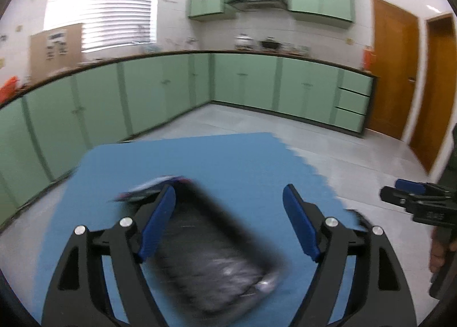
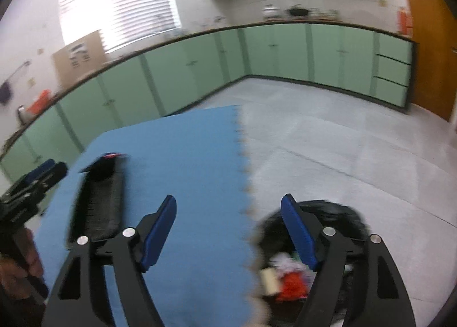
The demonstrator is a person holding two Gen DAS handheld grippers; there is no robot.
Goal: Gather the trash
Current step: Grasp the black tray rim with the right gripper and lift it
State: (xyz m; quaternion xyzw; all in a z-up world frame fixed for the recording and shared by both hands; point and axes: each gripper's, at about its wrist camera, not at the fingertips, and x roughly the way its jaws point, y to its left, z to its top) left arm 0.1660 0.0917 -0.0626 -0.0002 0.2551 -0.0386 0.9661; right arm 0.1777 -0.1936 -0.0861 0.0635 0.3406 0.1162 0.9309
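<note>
A long black plastic tray (image 1: 211,244) with a wrapper at its far end (image 1: 148,188) lies on the blue foam mat (image 1: 228,161); it also shows in the right wrist view (image 2: 100,207). My left gripper (image 1: 228,221) is open, its fingers astride the tray, blurred. My right gripper (image 2: 228,230) is open and empty, above the mat's edge. A black-lined trash bin (image 2: 311,258) with red and white scraps inside (image 2: 288,284) stands below the right finger (image 2: 297,230).
Green base cabinets (image 1: 171,87) with a dark countertop run round the room. Grey tiled floor (image 2: 342,141) lies right of the mat. Wooden doors (image 1: 394,64) stand at the far right. A cardboard box (image 1: 54,47) sits on the counter.
</note>
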